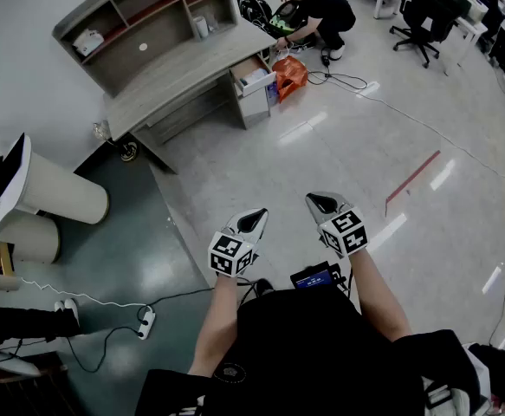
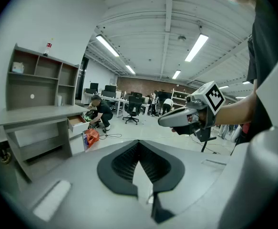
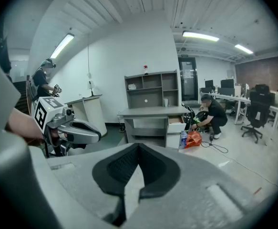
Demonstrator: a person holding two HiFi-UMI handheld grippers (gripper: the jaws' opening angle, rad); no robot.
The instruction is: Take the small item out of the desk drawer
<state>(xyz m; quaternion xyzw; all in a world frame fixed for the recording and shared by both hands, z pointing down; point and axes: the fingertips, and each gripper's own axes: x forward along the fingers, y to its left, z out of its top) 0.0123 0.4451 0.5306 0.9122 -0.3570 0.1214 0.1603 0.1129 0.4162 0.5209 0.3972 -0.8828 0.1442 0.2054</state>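
Grey-topped and backed by an open shelf unit, the bench (image 1: 183, 68) stands well across the room, and its drawer (image 1: 254, 74) at the right-hand end is already pulled out. Something pale lies in the drawer, but from this far it is too small to name. I take the small item to be in there, not yet reached.

Both tools are carried low in front of the body over the bare floor. The left tongs (image 1: 254, 222) have their jaws pressed together with nothing between them, and the right tongs (image 1: 323, 203) are likewise closed and empty.

The step in hand, as I judge it, is the walk up to the drawer. A person (image 1: 321, 11) crouches just beyond that end of the bench beside an orange bag (image 1: 290, 74), and a dark cable (image 1: 356, 83) trails across the floor near them. The approach should come over the open floor on the near side, stepping clear of the cable and leaving the crouching person room. It would pay to stop close enough to look straight down into the drawer, and only then open one pair of tongs. The better pair is whichever enters without brushing the drawer's front panel. The other pair can steady the drawer if it slides.
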